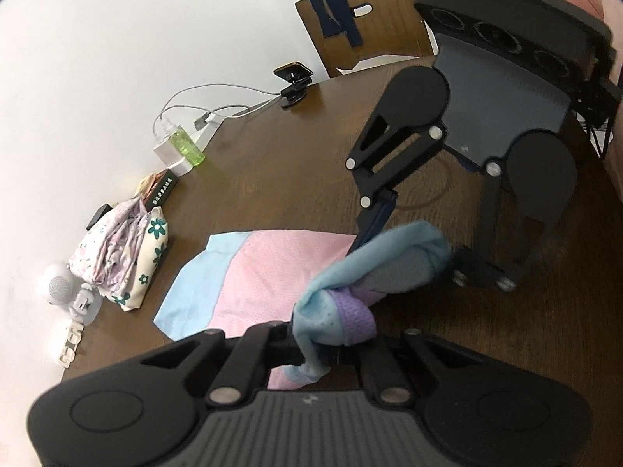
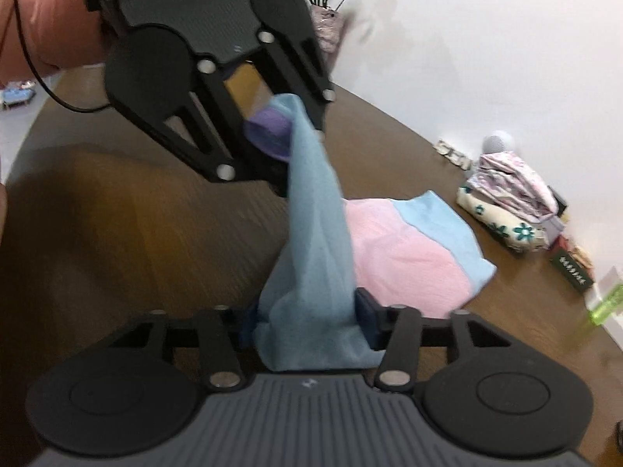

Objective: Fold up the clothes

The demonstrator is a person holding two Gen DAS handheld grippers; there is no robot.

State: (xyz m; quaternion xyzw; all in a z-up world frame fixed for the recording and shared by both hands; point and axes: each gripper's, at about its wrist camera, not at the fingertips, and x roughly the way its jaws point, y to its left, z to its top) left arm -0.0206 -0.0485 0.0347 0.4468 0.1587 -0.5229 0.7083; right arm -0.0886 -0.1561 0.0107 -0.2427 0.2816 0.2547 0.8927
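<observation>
Your counter is dark brown wood, pushed against a white wall. The garment, pink with pale blue panels, lies mostly flat on it, with one pale blue part lifted off and strung between your two claws. Your left claw angles down at the counter, jaws pinched tight on the bunched blue end with a purple band showing just beside the grip. Your right claw also tilts down; jaws are partly spread with the blue cloth sitting between them, and whether the pads actually press on it can't be told from these views. The left wrist view shows the right claw from outside, cloth draped over its fingers; the right wrist view shows the left claw from outside, holding the cloth high. Only the left view shows the wooden chair with dark cloth over its back, a clamp mount at the counter edge, white cables and a green bottle. Only the right view shows the flower vase. Both show the folded floral stack by the wall. A dark green box beside it carries white lettering, too small to read.
</observation>
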